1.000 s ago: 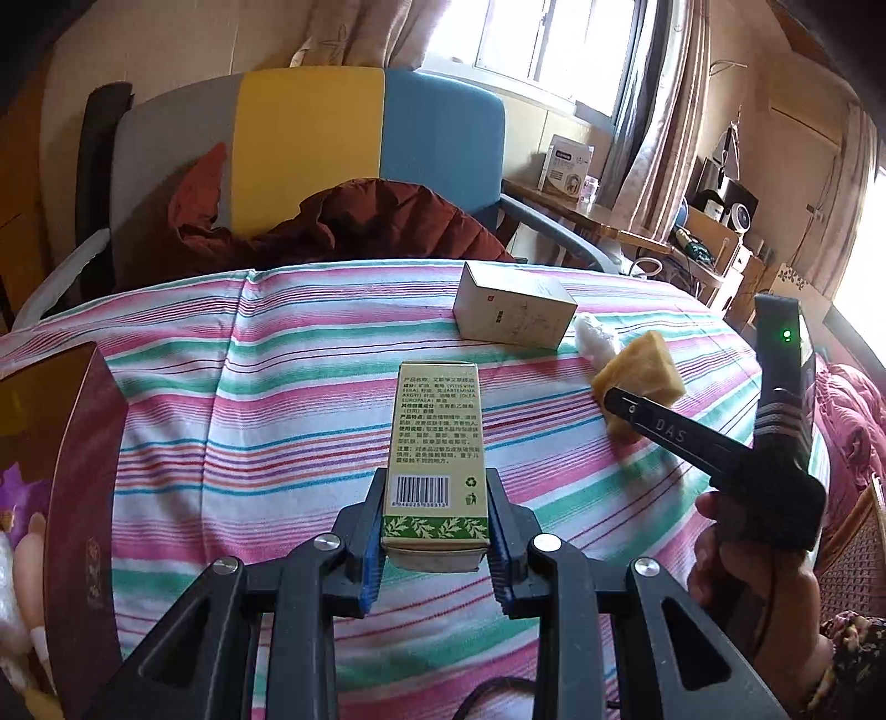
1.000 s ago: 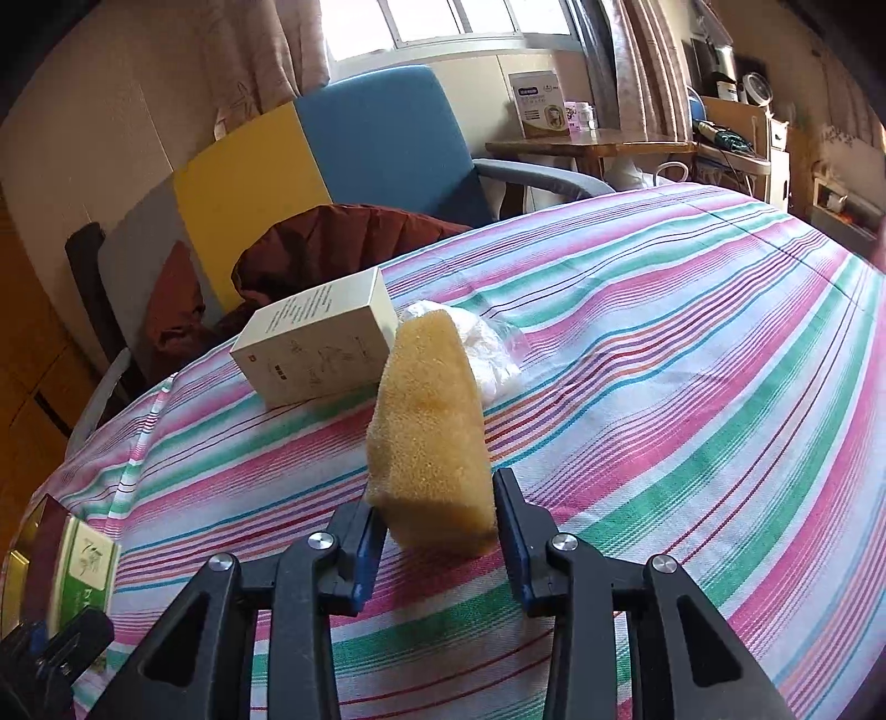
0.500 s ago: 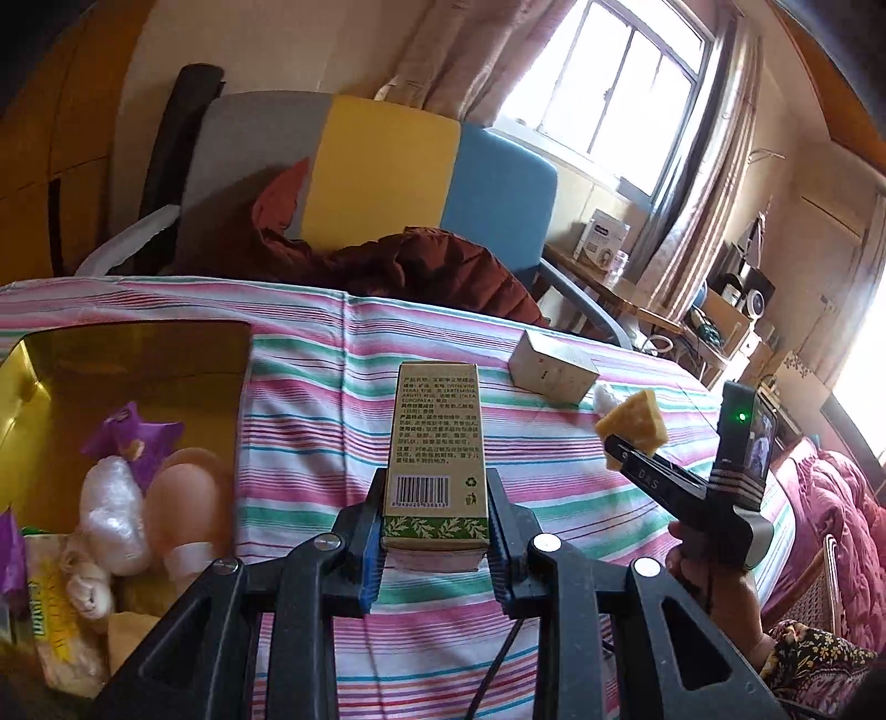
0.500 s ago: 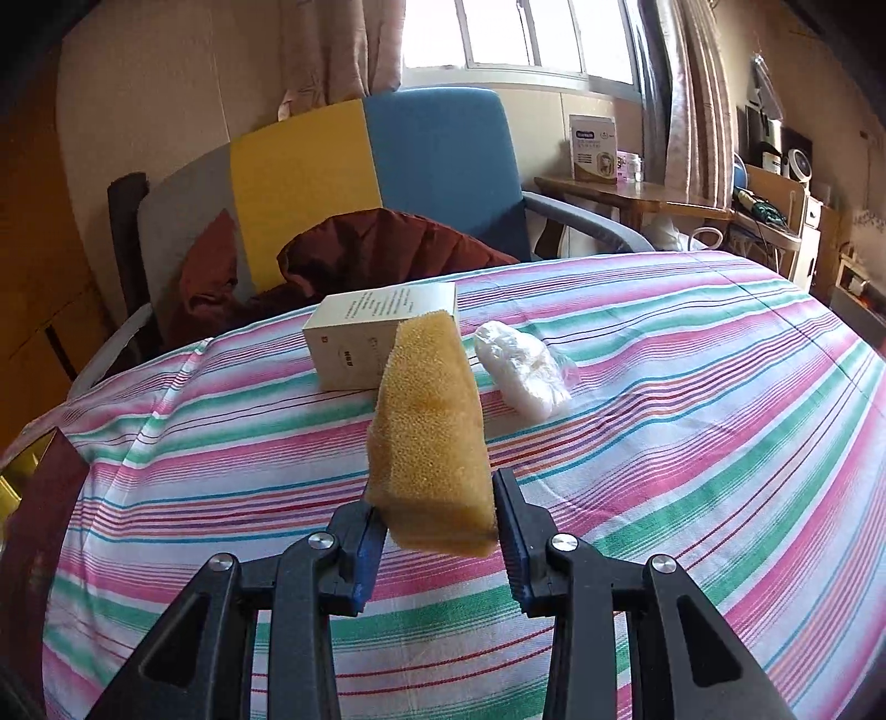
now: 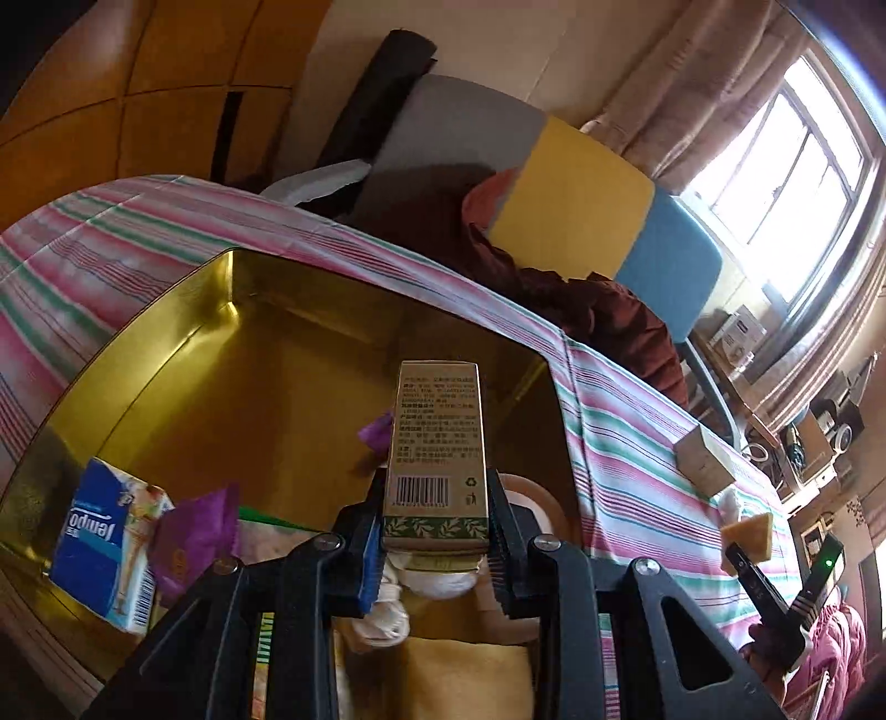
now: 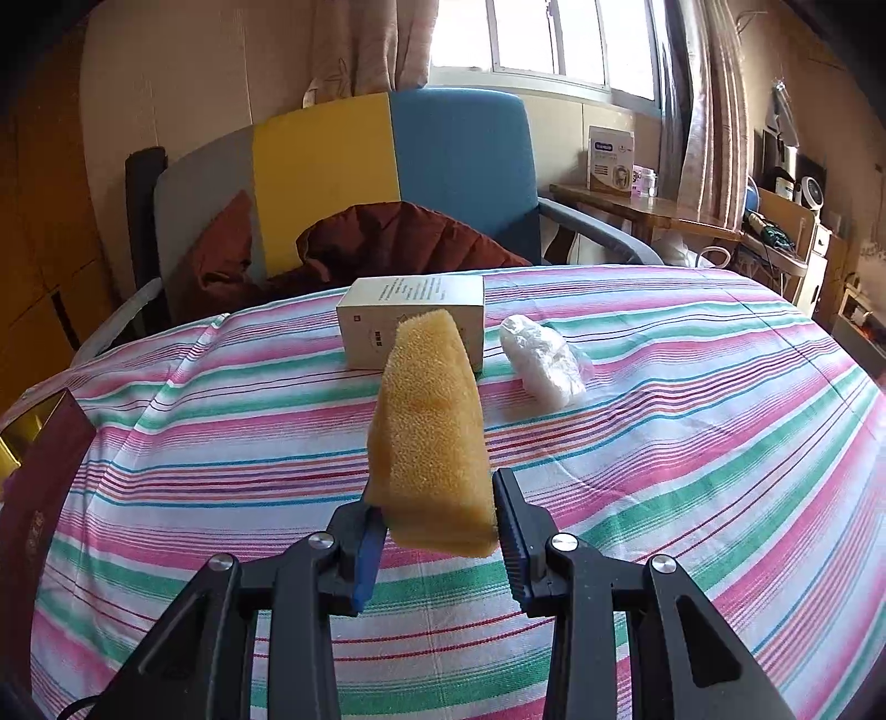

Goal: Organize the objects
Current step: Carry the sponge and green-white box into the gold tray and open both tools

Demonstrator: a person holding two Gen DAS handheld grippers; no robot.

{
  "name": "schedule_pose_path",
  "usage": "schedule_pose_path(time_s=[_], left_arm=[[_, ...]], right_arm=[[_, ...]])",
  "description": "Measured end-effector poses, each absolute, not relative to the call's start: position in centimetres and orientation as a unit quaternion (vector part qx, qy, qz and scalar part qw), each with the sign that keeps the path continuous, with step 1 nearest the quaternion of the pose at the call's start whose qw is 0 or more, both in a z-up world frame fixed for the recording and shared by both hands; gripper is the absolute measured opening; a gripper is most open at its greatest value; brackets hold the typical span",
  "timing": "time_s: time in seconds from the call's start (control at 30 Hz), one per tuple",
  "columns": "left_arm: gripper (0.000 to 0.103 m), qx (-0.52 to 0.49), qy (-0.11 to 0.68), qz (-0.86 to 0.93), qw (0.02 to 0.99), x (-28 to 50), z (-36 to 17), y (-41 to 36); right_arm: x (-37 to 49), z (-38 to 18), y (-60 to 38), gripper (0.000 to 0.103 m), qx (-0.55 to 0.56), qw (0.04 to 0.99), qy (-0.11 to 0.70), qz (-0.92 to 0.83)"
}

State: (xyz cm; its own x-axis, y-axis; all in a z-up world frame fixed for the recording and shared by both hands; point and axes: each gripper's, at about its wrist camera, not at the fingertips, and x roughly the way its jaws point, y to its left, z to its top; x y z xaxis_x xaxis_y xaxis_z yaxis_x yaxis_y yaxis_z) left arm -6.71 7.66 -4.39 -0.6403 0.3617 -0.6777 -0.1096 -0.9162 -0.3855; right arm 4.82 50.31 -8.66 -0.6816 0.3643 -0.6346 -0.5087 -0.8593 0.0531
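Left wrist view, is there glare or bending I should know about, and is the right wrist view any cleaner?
Left wrist view: window blown out white, shiny gold tin box throwing reflections, striped tablecloth edge bowed by the fisheye. Right wrist view: evenly lit and sharp on the yellow sponge, window overexposed, corners dark.

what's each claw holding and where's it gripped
Left claw: the green box, pinched by its sides at the barcode end. Right claw: the sponge, pinched by its sides at its near end.
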Motion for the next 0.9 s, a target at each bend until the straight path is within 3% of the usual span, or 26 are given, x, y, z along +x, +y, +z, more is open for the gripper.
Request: schedule_pose_path(time_s=[0.3, 0.47, 0.9], left_arm=[[0.030, -0.458, -0.164, 0.870, 0.081, -9.4, -7.2, 5.0], [0.049, -0.459, -0.165, 0.869, 0.080, -9.3, -7.5, 4.9], [0.050, -0.369, -0.144, 0.905, 0.153, -2.5, -5.5, 5.1]], right_arm=[[4.8, -8.8, 49.7, 0.037, -0.325, 0.246, 0.104, 0.907], [4.7, -8.8, 49.0, 0.037, -0.329, 0.242, 0.093, 0.908], [3.4, -8.0, 44.5, 0.037, -0.365, 0.161, 0.050, 0.916]])
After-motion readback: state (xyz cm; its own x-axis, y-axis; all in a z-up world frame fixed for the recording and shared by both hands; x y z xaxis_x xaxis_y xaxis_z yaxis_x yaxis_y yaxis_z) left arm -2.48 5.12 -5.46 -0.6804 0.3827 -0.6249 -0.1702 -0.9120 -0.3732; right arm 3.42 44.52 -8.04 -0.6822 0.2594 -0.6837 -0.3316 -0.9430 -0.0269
